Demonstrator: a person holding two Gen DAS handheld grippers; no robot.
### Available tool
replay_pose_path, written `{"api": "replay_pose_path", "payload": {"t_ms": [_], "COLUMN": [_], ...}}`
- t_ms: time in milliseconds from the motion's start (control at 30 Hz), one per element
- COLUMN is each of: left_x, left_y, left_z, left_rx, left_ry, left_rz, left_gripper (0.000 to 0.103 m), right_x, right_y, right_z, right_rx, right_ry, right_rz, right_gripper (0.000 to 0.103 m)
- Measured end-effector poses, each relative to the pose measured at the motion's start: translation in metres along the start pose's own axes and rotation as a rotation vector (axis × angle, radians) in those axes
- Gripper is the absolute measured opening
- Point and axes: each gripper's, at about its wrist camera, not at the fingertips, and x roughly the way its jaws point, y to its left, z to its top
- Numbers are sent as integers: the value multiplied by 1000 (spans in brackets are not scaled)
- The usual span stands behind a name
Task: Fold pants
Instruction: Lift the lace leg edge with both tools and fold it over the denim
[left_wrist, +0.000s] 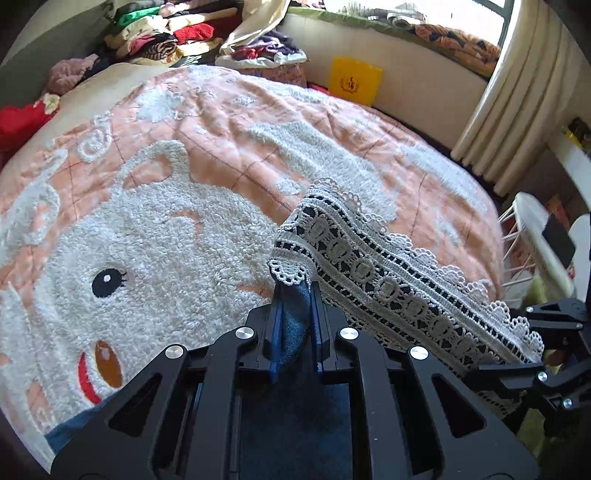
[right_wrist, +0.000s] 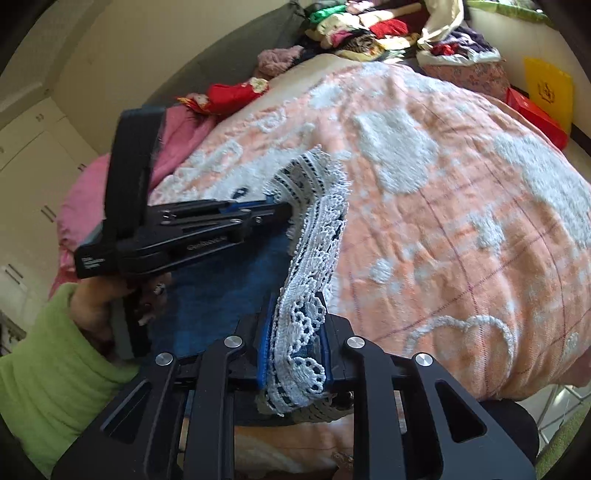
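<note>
Blue pants (right_wrist: 221, 273) with a white crochet lace hem (left_wrist: 388, 280) lie at the near edge of a peach quilt (left_wrist: 221, 147) bearing a white fluffy cartoon face. The hem is lifted and stretched between both grippers. My left gripper (left_wrist: 295, 299) is shut on the blue cloth just under one hem corner. It also shows in the right wrist view as the left gripper (right_wrist: 286, 210), held by a hand with a green sleeve (right_wrist: 48, 354). My right gripper (right_wrist: 298, 317) is shut on the lace (right_wrist: 317, 229) at the other end, and it appears as the right gripper (left_wrist: 491, 369) in the left wrist view.
Piled clothes (left_wrist: 166, 33) crowd the far end of the bed. A yellow bag (left_wrist: 354, 81) leans on the wall and a red box (right_wrist: 535, 110) sits near it. A curtain (left_wrist: 517, 110) and white wire rack (left_wrist: 517, 236) stand right. Pink bedding (right_wrist: 177, 140) lies left.
</note>
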Motion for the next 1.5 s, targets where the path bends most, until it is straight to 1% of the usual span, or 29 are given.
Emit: {"api": "replay_pose_path", "payload": {"t_ms": [67, 233, 333, 467, 567, 633, 700, 767, 800, 833, 867, 900, 933, 967, 1033, 1067, 1100, 1133, 1167, 1233, 1300, 1333, 1433, 1500], "left_x": [-14, -56, -77, -91, -95, -97, -103, -115, -124, -131, -139, -144, -149, -153, -162, -164, -166, -167, -168, -168, -167, -166, -159, -153], "left_y": [6, 22, 37, 59, 76, 90, 102, 114, 121, 129, 139, 144, 149, 154, 161, 163, 165, 165, 166, 165, 161, 159, 158, 159], "left_z": [-2, -11, -23, -47, -68, -82, -98, -112, -123, -132, -144, -153, -161, -168, -184, -189, -194, -197, -198, -195, -188, -188, -183, -180], "left_rx": [-26, -65, -95, -155, -203, -261, -330, -390, -436, -478, -538, -577, -613, -646, -697, -721, -747, -763, -775, -777, -765, -763, -764, -774], "left_ry": [-32, -117, -154, -178, -175, -165, -150, -172, -191, -207, -228, -241, -251, -261, -288, -298, -310, -322, -334, -343, -350, -350, -340, -335], "left_rz": [-21, -35, -22, -4, 34, 64, 110, 151, 165, 161, 144, 128, 114, 101, 67, 42, 5, -20, -49, -83, -110, -113, -120, -129], "left_gripper": [6, 6, 6, 8, 13, 16, 23, 24, 24, 24, 24, 24, 24, 24, 24, 25, 25, 26, 29, 34, 39, 40, 45, 52], "right_x": [-4, -12, -6, 16, 43, 61, 73, 86, 89, 95, 99, 102, 105, 107, 105, 104, 99, 90, 87, 76, 73, 72, 74, 75], "right_y": [12, 52, 79, 116, 141, 156, 168, 181, 186, 192, 198, 203, 209, 215, 226, 226, 228, 229, 226, 215, 200, 189, 165, 155], "right_z": [3, 10, 16, 17, 9, -1, -11, -20, -27, -32, -38, -43, -50, -56, -68, -69, -70, -70, -64, -49, -35, -27, -15, -12], "right_rx": [-23, -96, -146, -217, -263, -297, -331, -370, -386, -404, -422, -435, -456, -475, -505, -512, -519, -524, -520, -496, -468, -451, -428, -423], "right_ry": [-5, -12, 7, 70, 133, 183, 223, 261, 273, 293, 309, 318, 336, 354, 382, 383, 373, 353, 333, 280, 236, 213, 191, 188], "right_rz": [22, 93, 137, 185, 202, 204, 206, 212, 211, 218, 222, 222, 232, 255, 296, 310, 327, 335, 331, 304, 252, 211, 114, 94], "right_gripper": [19, 19, 19, 19, 19, 19, 19, 19, 19, 20, 22, 22, 25, 28, 30, 36, 39, 48, 59, 60, 67, 73, 73, 73]}}
